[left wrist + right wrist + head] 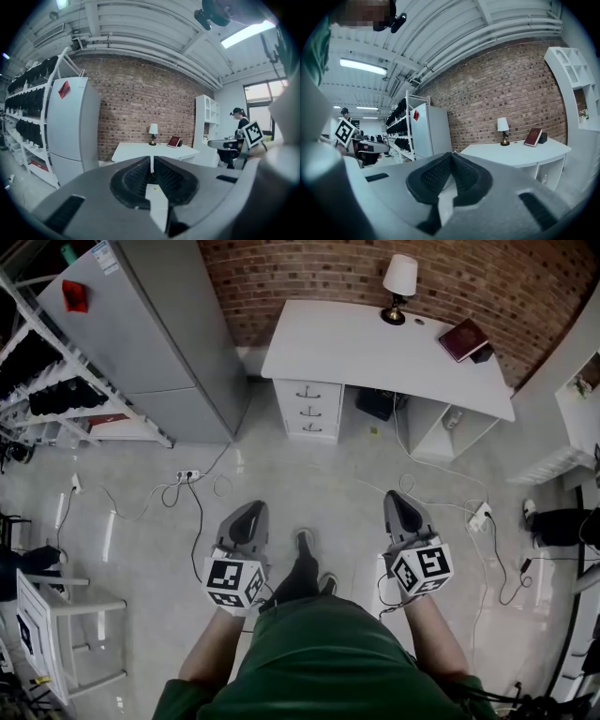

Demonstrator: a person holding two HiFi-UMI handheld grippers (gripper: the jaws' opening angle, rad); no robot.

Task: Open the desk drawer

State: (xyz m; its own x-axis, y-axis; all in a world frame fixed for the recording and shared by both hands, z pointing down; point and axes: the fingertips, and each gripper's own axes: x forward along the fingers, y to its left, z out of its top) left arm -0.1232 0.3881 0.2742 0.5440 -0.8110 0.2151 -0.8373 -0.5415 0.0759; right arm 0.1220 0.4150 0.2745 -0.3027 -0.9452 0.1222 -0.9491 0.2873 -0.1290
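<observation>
the desk drawers [309, 411] sit closed at twelve o'clock, stacked under the left end of the white table [356, 348], well apart from me. a lamp [400, 282] and a red book [462, 337] stand on top. my left gripper [251, 514] at eight o'clock and right gripper [398, 502] at four o'clock hover over the floor [309, 474], jaws clenched together on nothing.
</observation>
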